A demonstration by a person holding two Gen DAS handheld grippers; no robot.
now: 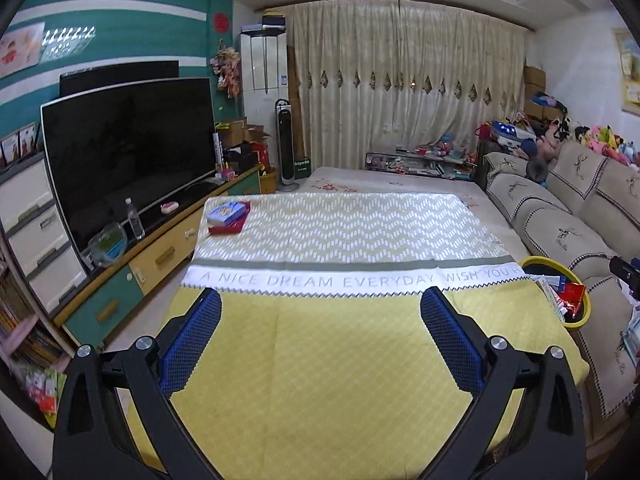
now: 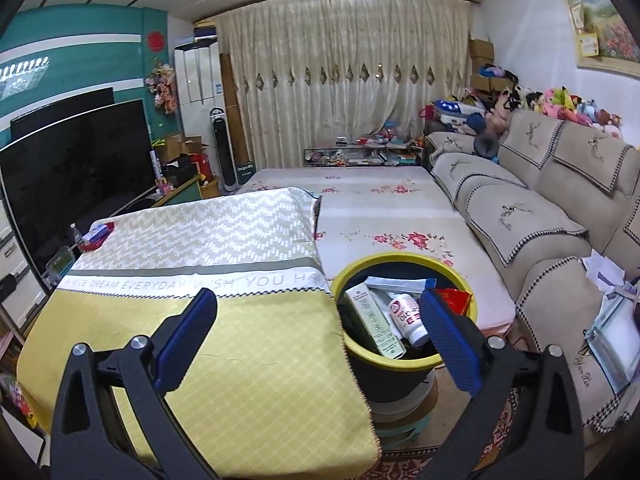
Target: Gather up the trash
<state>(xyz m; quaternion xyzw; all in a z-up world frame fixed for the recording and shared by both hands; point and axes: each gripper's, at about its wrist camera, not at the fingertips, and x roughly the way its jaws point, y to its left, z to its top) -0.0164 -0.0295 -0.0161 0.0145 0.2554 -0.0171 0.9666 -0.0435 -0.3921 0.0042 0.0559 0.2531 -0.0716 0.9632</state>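
bin (image 2: pixel 404 360) lower centre holds bottle, boxes, wrappers | tablecloth (image 1: pixel 320 360) bare except boxes (image 1: pixel 228 216) upper left | left gripper (image 1: pixel 320 304), right gripper (image 2: pixel 320 308) released, empty | looks nearly done

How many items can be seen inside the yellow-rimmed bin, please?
4: a green-and-white carton leaning at the left, a white bottle in the middle, a white-blue flat packet at the back, a red wrapper at the right. More may lie hidden underneath.

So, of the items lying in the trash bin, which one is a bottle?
The white bottle with red print, in the yellow-rimmed bin. The green-and-white carton beside it is a flat-sided box, and the red wrapper is crumpled.
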